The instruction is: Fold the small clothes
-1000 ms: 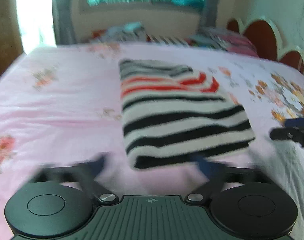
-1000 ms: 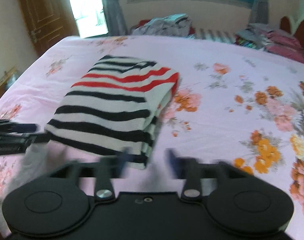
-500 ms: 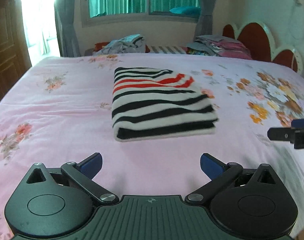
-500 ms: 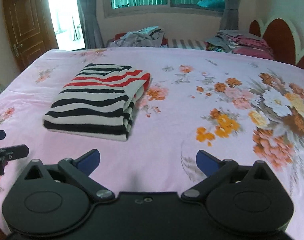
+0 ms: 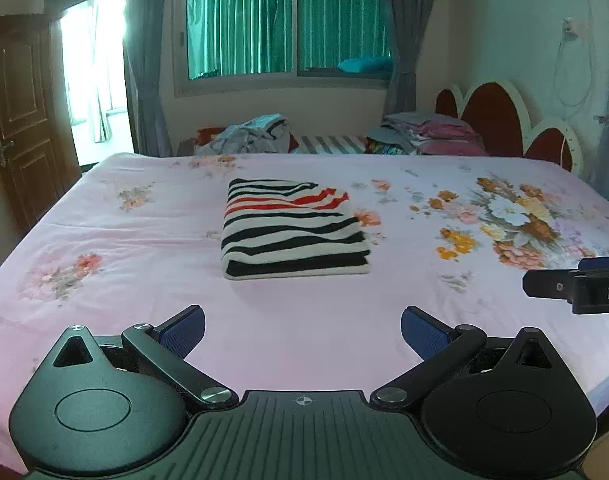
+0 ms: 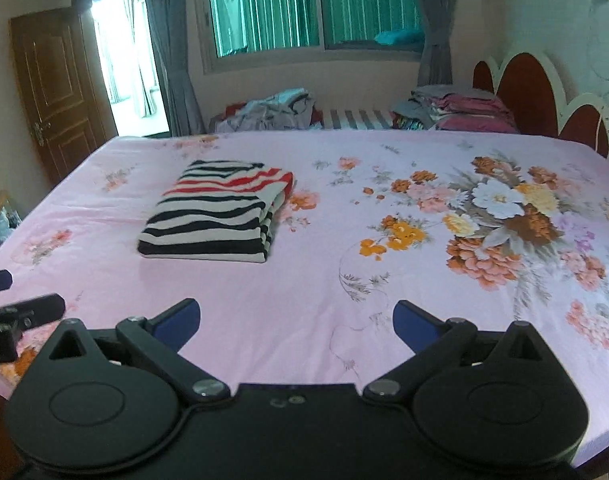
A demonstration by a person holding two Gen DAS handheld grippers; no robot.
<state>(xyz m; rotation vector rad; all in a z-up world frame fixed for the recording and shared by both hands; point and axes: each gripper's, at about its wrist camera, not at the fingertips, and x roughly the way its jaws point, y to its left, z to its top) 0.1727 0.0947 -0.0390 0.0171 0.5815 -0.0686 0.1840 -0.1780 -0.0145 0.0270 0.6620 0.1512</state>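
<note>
Pink floral bedsheet (image 5: 152, 240) is carrying the folded striped top (image 5: 294, 230) mid-bed. We are holding the left gripper (image 5: 302, 330) and right gripper (image 6: 296, 320) wide apart, empty, well short of it; leaving the stack undisturbed seems best.

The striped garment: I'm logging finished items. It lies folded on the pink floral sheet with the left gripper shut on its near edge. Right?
Not quite. The striped garment lies folded on the pink floral sheet, but the left gripper is open and apart from it, as the left wrist view shows.
</note>
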